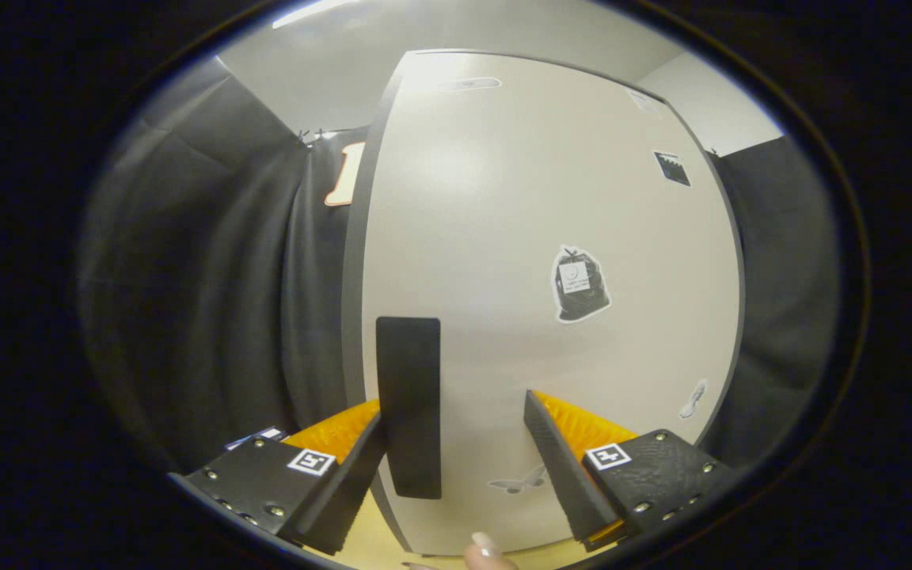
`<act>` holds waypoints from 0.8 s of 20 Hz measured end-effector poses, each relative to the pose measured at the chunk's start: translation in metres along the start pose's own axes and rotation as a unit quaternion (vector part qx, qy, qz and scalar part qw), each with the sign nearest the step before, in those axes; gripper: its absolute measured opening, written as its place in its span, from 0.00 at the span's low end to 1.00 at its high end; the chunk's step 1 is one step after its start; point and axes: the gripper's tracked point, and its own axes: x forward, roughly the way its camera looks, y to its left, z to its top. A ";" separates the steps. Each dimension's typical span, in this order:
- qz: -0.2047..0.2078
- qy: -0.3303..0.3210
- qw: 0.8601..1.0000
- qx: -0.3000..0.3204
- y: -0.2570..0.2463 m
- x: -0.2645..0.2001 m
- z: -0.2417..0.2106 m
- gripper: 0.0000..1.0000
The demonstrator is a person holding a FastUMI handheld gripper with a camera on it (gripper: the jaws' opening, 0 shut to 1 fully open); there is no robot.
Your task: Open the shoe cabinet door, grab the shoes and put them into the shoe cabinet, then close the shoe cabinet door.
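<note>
Shoe cabinet door (503, 237): pale, flat panel with a dark edge band, standing upright directly ahead of the fingers and taking up most of the field. Its left edge is visible as a dark vertical strip; whether the door sits flush with the cabinet body or slightly ajar cannot be told from this angle.

Handle (409, 408): a dark upright rectangular pad mounted near the left edge of the door, low on the panel. It lies between the two fingers, much closer to the left one, whose inner face appears to be at or touching the handle's lower left side. The right finger is well apart from it.

Hand-held gripper (456, 435): fingers spread wide, released, grasping nothing; only door surface shows in the gap to the right of the handle.

Door decorations: a black bag-shaped sticker (580, 283) right of centre, a small dark square sticker (672, 168) near the upper right corner, a faint butterfly sticker (518, 481) low between the fingers, and another small pale one (693, 398) near the right edge.

A fingertip (486, 548) of a person shows below the door's bottom edge.

Black cloth wall (210, 301) hangs on both sides of the cabinet.
</note>
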 end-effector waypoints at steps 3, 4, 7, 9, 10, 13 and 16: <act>-0.002 0.000 1.000 -0.001 0.000 0.001 0.000 0.99; -0.003 0.001 1.000 -0.001 0.000 0.002 -0.001 0.99; -0.005 0.000 1.000 -0.003 -0.001 0.003 0.000 0.99; -0.005 0.000 1.000 -0.004 -0.001 0.003 0.000 0.99; -0.005 0.000 1.000 -0.004 -0.001 0.004 -0.001 1.00; -0.004 0.004 1.000 -0.001 0.000 0.003 -0.001 0.99; 0.002 0.036 0.999 -0.002 0.002 -0.005 -0.014 0.99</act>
